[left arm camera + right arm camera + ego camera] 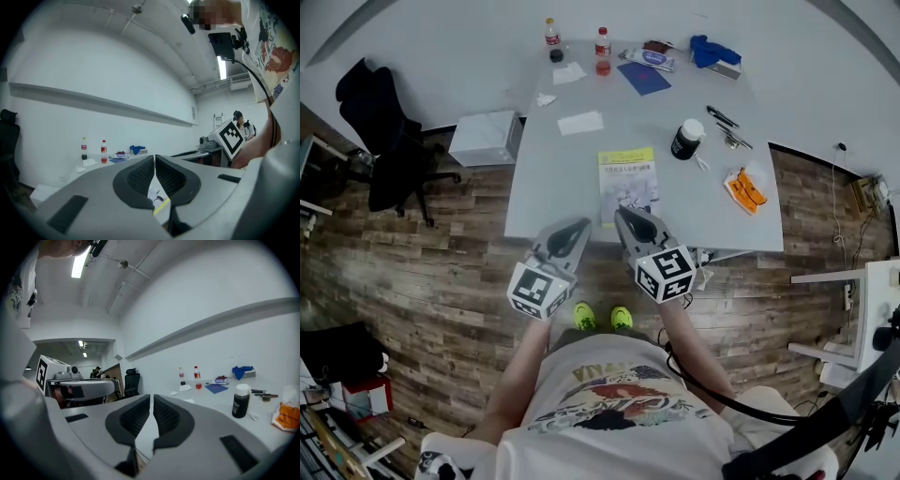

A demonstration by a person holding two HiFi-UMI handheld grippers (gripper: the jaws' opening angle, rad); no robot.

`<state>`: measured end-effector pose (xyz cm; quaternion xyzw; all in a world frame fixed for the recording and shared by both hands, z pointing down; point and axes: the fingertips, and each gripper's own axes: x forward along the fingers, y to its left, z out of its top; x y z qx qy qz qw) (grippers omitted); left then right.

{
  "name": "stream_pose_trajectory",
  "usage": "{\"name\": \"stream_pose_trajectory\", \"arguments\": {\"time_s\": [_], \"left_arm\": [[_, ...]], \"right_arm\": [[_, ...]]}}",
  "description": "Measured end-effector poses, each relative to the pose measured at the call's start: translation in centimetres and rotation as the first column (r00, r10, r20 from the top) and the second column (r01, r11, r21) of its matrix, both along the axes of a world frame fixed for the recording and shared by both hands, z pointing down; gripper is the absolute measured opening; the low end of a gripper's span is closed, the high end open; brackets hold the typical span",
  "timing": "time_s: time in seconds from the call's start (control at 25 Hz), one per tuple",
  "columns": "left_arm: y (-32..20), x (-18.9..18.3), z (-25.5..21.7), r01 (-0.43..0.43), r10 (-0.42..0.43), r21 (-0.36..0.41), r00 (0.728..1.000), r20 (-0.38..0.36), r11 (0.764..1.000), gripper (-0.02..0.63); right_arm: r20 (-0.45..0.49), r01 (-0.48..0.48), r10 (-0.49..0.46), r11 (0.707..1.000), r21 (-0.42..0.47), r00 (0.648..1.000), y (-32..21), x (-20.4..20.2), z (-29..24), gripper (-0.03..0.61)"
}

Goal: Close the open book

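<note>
Thin yellow-green paperback book (628, 178) lies flat on grey table (553, 187), at the near edge, cover up and looks closed. Left gripper (579, 226) and right gripper (624, 215) are side by side in the air over that edge, just short of the book, touching nothing. Left gripper view: left gripper (154, 157) pads pressed together, nothing between them; book visible below through the gap. Right gripper view: right gripper (151, 397) also clenched and empty. Black bottle with white cap (686, 139) stands right of the book, orange packet (745, 187) further right. Two red-capped plastic bottles (602, 50) at the far edge.
</note>
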<state>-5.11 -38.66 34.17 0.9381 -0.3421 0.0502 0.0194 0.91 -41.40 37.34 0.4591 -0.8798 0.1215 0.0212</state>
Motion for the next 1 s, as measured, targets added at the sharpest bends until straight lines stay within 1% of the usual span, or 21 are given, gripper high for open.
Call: {"name": "stream_pose_trajectory", "arguments": {"time_s": [0.16,0.44,1.0], "left_arm": [[0.4,0.2,-1.0,0.004,-0.004,0.019,1.0,-0.007,1.0,0.015],[1.2,0.9,-1.9,0.003,-0.002,0.043,1.0,-0.019,0.999,0.015],[1.0,2.1,-2.2,-0.003,0.004,0.052,1.0,-0.017,0.999,0.015]], "right_arm": [[-0.017,-0.005,0.005,0.999,0.041,1.0,0.5,0.0,-1.3,0.031],[-0.009,0.003,-0.002,0.997,0.079,1.0,1.3,0.0,-2.9,0.031],[-0.005,0.006,-0.006,0.996,0.087,1.0,1.0,0.7,-3.2,0.031]]}}
